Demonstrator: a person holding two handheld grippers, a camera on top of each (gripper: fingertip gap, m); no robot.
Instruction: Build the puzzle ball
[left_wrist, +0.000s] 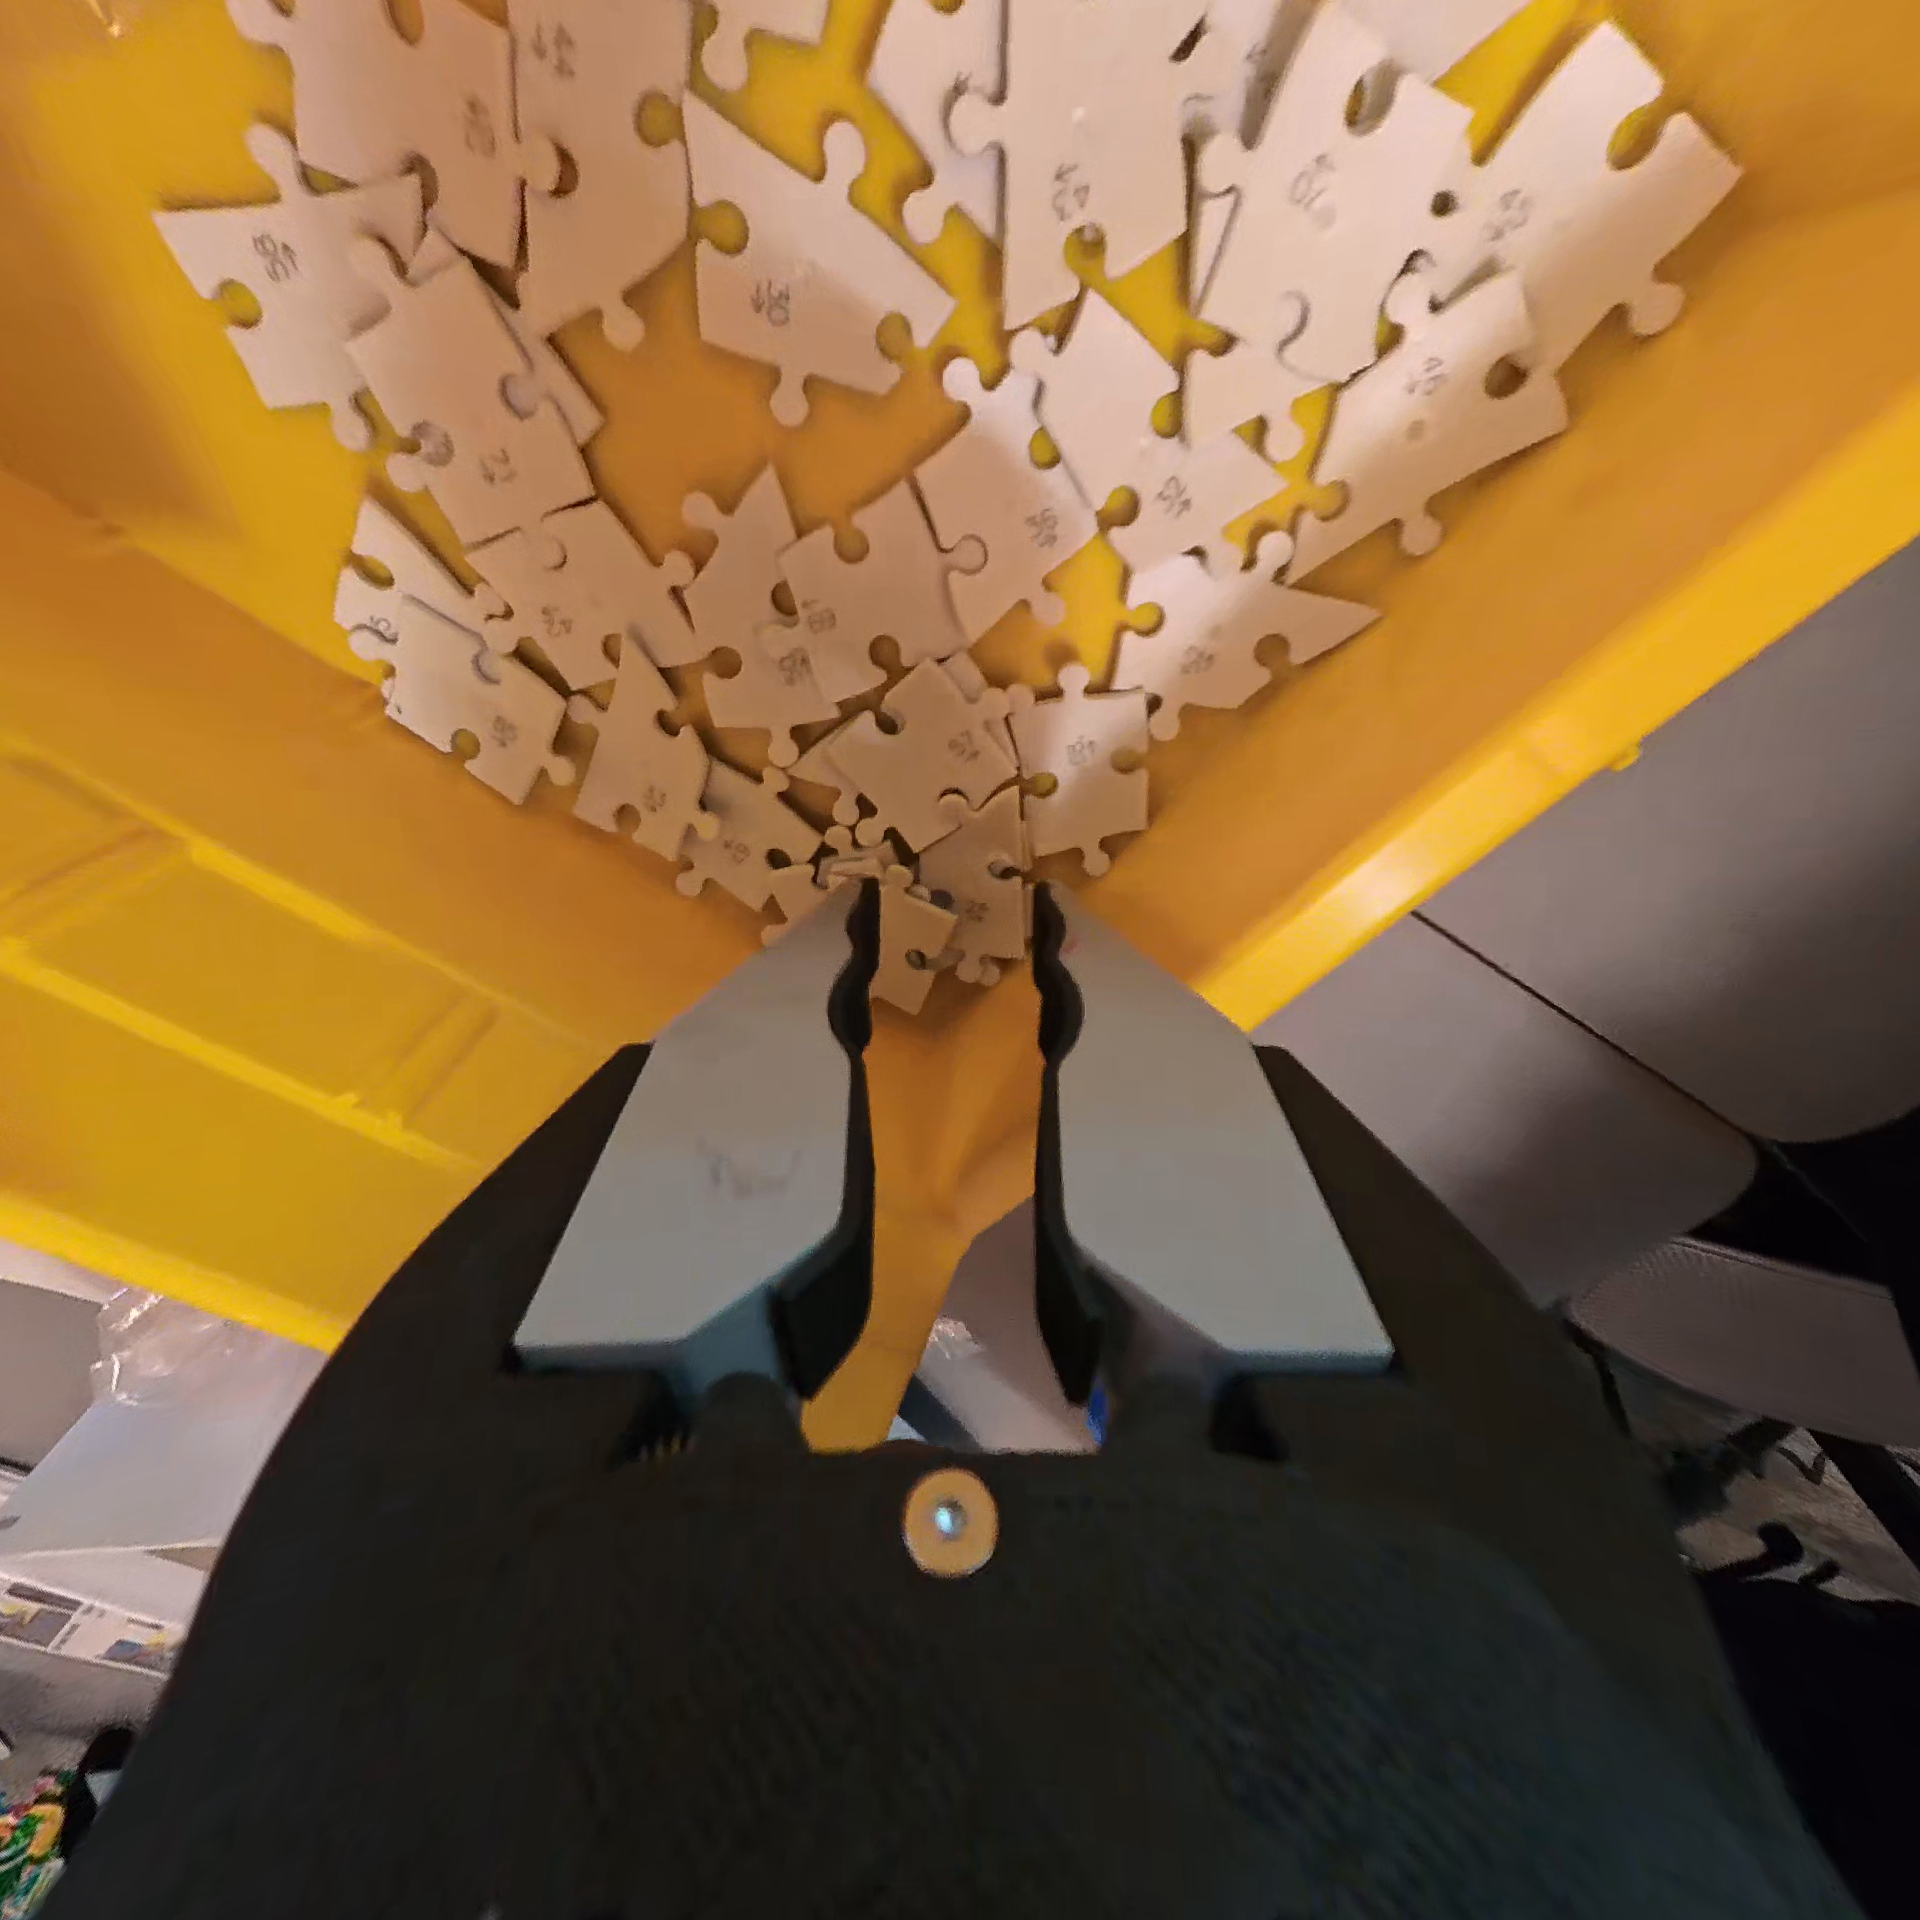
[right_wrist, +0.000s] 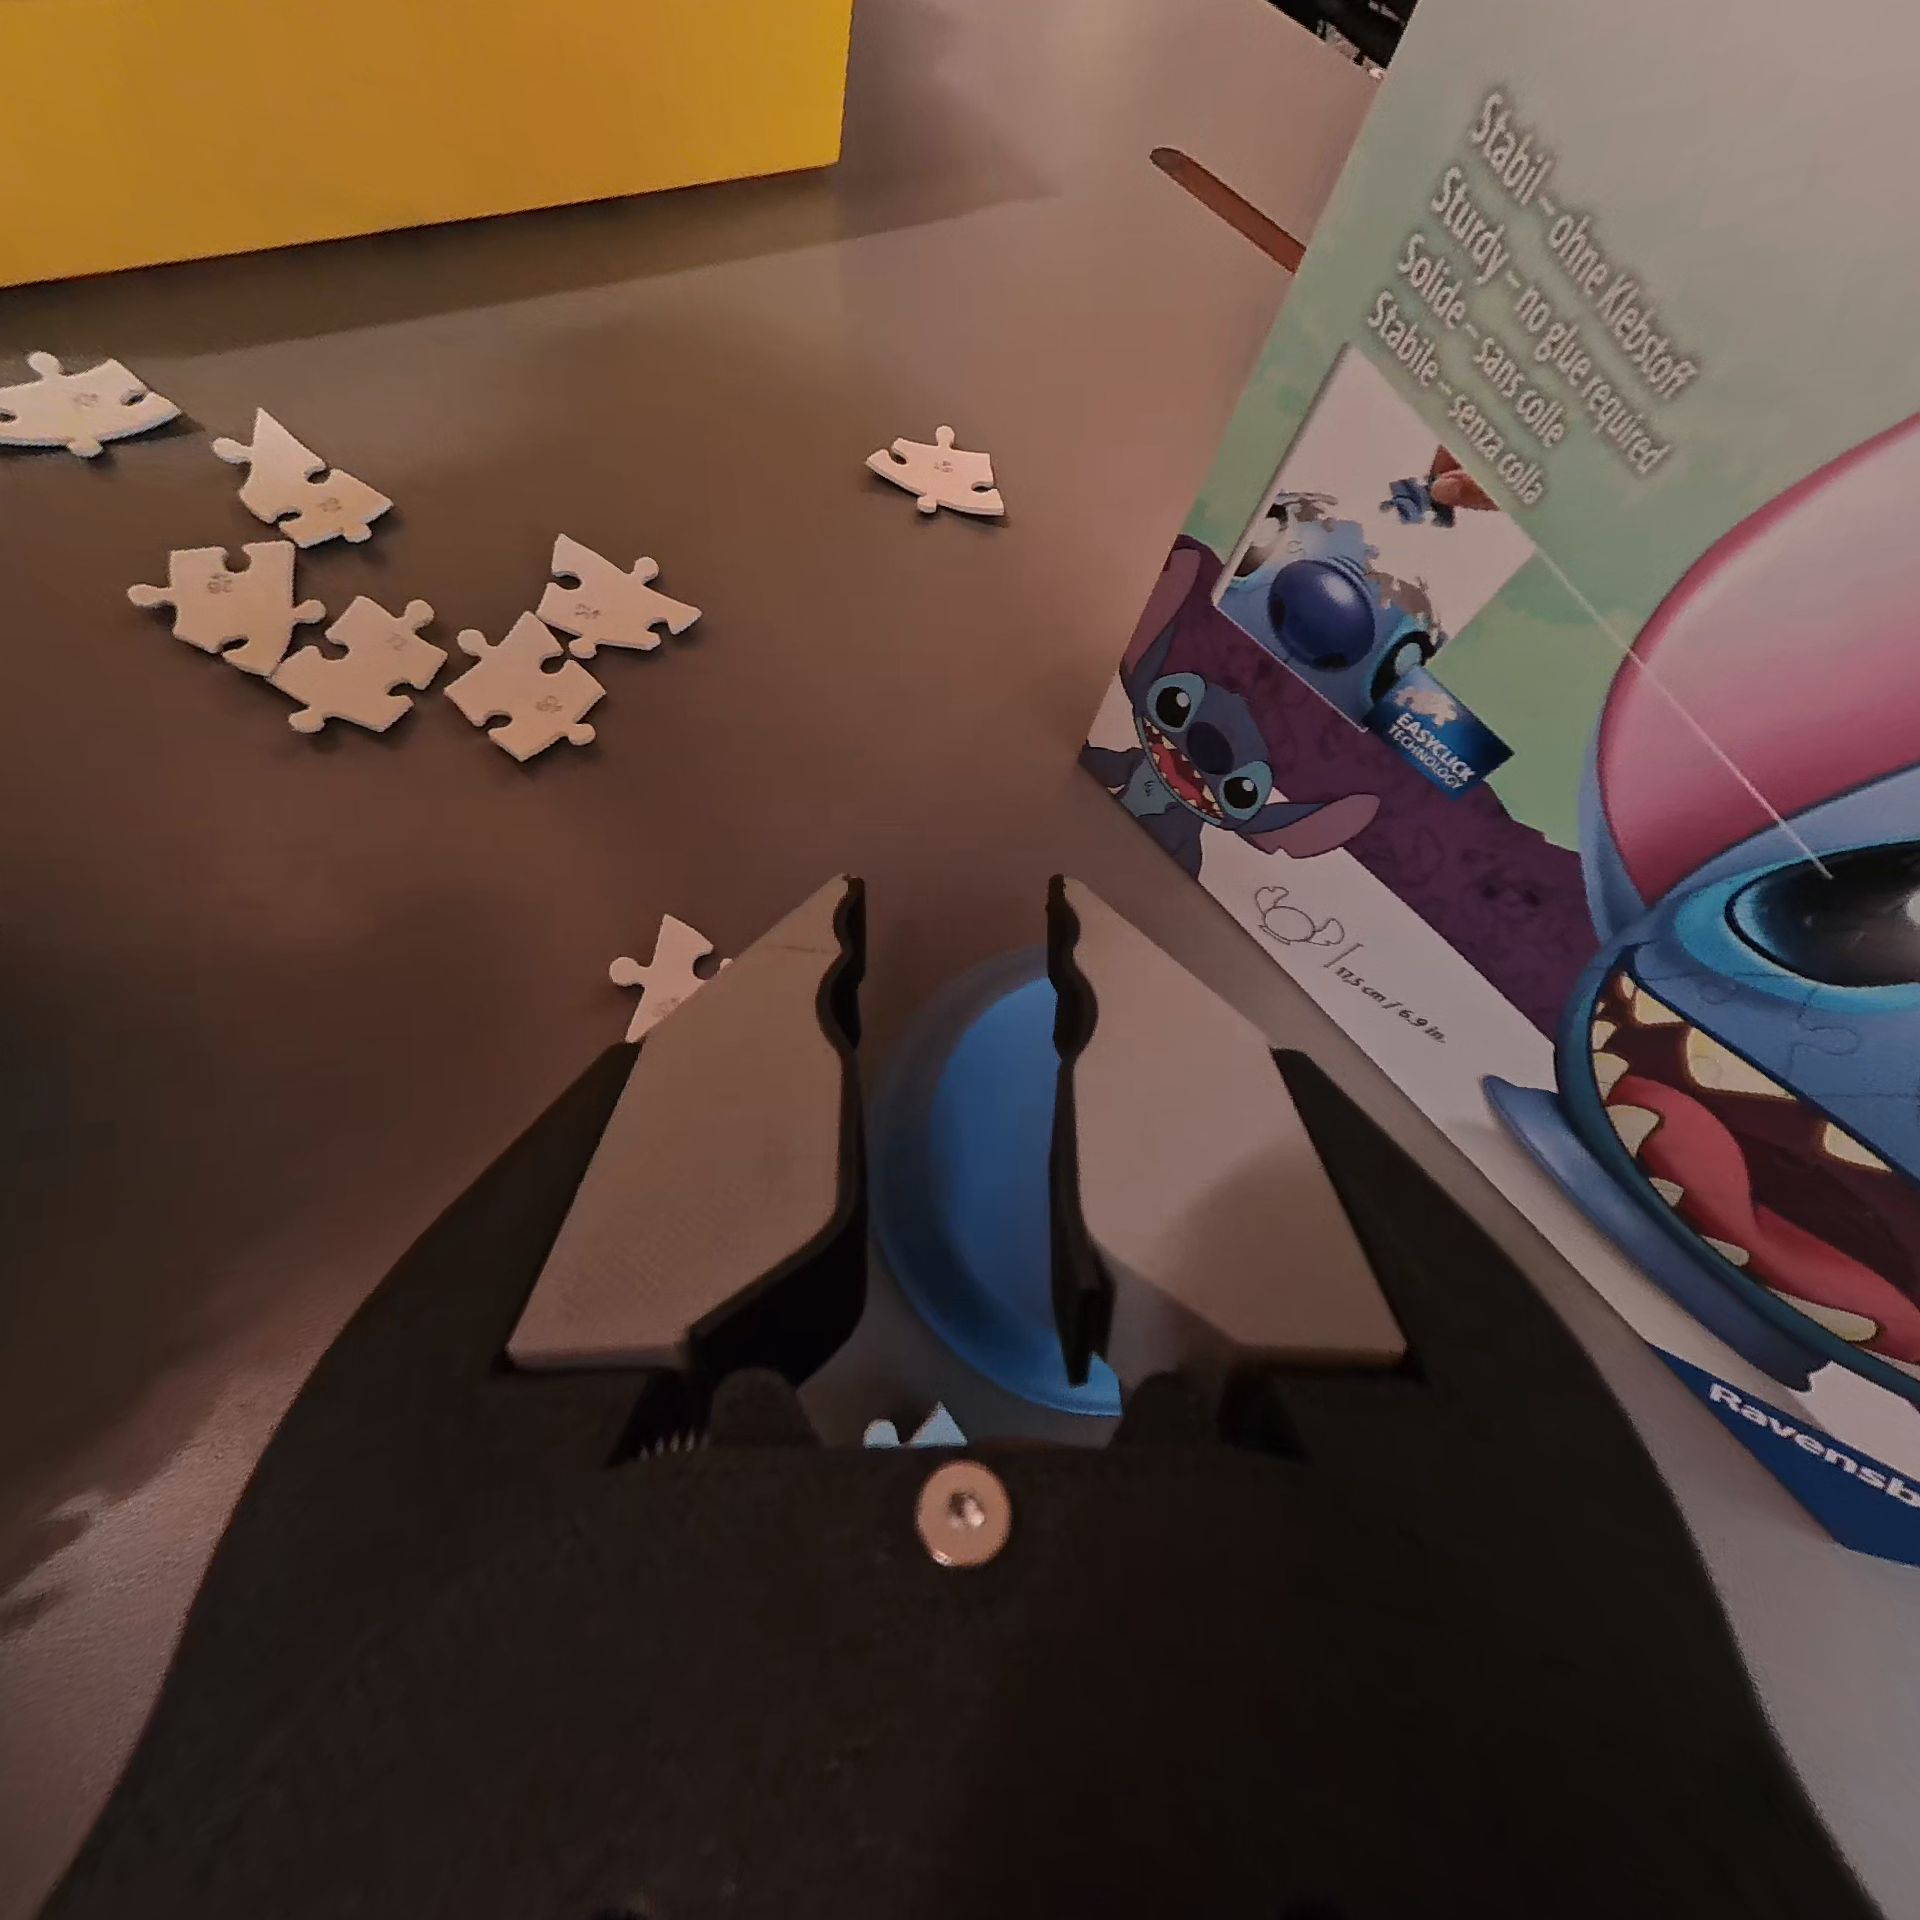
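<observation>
Most pieces (left_wrist: 790, 301) lie loose, blank side up, in the yellow bin (left_wrist: 260, 935); I judge assembly barely begun. My left hand-held gripper (left_wrist: 951, 914) is apart over one piece. My right hand-held gripper (right_wrist: 954, 904) straddles a blue dome part (right_wrist: 966, 1195), unclamped; eight pieces (right_wrist: 353, 665) dot the tabletop (right_wrist: 727, 312) beside the puzzle box (right_wrist: 1558, 623).

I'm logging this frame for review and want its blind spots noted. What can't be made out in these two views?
- Left wrist view: whether the left tongs grip a puzzle piece or only straddle it in the yellow bin; the pile hides the tips.
- Right wrist view: the blue dome is mostly covered by the right tongs; contact unclear.
- Right wrist view: the puzzle box is cut off by the right edge.
- Loose pieces on the table: printed sides face down.
</observation>
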